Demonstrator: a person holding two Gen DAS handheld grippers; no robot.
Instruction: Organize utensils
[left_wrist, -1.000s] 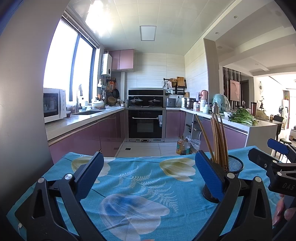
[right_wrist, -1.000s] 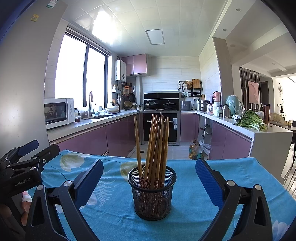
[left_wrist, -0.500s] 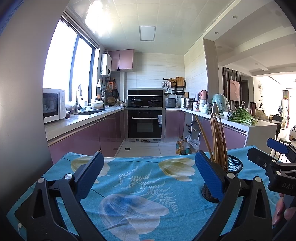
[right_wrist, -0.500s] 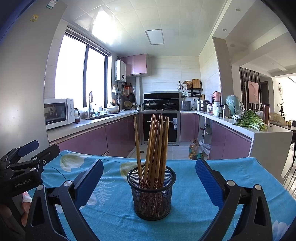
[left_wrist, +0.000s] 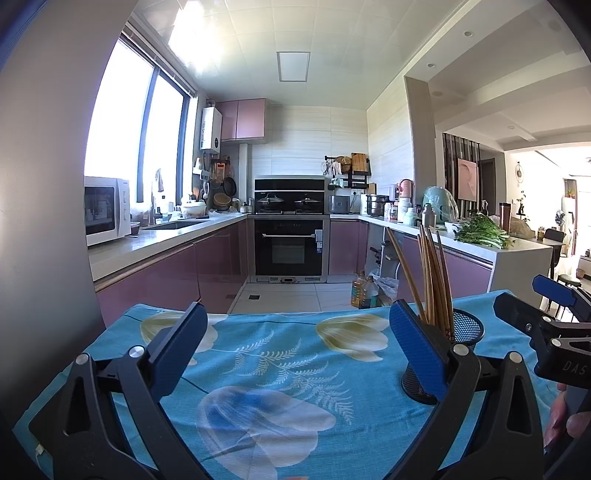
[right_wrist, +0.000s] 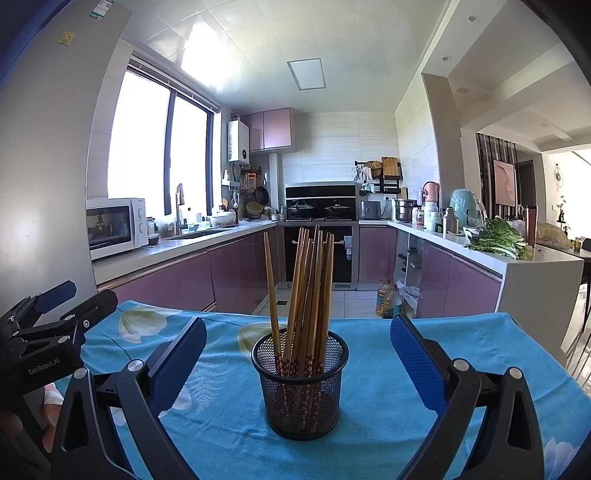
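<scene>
A round black wire-mesh cup (right_wrist: 300, 384) stands in the lower middle of the right wrist view, on a bright blue tablecloth with big pale flowers (right_wrist: 461, 354). A bunch of long brown wooden chopsticks (right_wrist: 306, 291) sticks up out of the cup, and one stick leans away to the left. The right gripper (right_wrist: 298, 360) has its two blue-padded fingers spread wide apart, one on each side of the cup, and they do not touch it. It holds nothing. In the left wrist view the left gripper (left_wrist: 293, 349) is also spread wide and holds nothing, with only cloth between its fingers. There the cup sits at the lower right, partly hidden behind the right-hand finger. A white microwave oven (left_wrist: 107, 209) is on the counter at the left.
</scene>
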